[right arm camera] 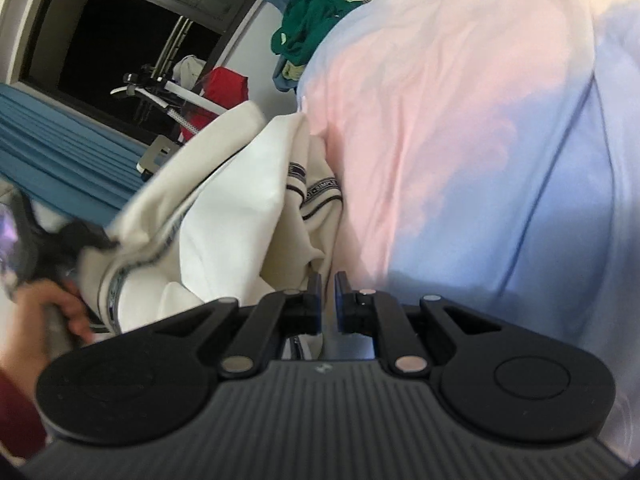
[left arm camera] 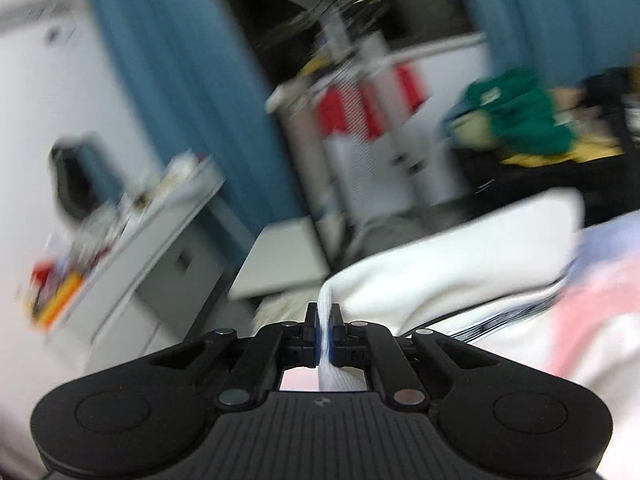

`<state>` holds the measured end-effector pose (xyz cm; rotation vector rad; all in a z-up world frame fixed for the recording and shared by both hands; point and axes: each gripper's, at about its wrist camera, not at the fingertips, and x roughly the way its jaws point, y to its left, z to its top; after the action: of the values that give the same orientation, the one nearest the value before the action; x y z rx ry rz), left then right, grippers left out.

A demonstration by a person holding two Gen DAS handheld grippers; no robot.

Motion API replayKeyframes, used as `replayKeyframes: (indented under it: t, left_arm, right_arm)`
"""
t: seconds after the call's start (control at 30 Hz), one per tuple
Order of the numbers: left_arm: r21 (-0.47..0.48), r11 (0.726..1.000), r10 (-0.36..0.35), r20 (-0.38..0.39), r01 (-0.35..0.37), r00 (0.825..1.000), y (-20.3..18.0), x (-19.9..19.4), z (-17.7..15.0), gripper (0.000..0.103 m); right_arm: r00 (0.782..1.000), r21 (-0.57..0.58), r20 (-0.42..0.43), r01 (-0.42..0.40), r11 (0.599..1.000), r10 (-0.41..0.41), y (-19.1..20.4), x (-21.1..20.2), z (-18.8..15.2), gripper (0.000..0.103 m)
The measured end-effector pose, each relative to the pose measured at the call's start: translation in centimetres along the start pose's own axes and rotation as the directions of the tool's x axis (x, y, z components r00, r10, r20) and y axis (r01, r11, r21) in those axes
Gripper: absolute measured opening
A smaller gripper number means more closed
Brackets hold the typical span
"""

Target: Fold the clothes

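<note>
From the left wrist, the left tool (left arm camera: 325,330) is pinching a fold of the white garment (left arm camera: 460,256), which is stretching off to the right over a pink and blue sheet (left arm camera: 592,320). The room behind is blurry.

From the right wrist, the right tool (right arm camera: 328,300) is showing a small gap with nothing between its tips. The white garment (right arm camera: 240,200) is hanging bunched just left of it, beside the sheet (right arm camera: 460,140). A hand (right arm camera: 48,312) is holding the left tool (right arm camera: 76,240) at the cloth's far left edge.
</note>
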<state>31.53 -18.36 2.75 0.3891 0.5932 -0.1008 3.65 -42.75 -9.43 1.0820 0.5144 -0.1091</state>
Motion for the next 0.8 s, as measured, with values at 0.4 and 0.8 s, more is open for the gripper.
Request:
replayKeyframes:
  t: [0.4,0.8]
  left_arm:
    - [-0.303,0.952,-0.06,-0.013,0.053,0.998,13.0,3.0,-4.4,0.046]
    - [-0.358,0.919,-0.143,0.082,0.163,0.986,11.7,-13.9,-15.5,0.06]
  right_arm:
    - [0.994,-0.021,-0.027,-0.11,0.994,0.11,0.8,0.7,0.4,0.012]
    - [0.991,-0.106,-0.019,-0.132,0.986,0.131,2.6,-1.3,0.3,0.027]
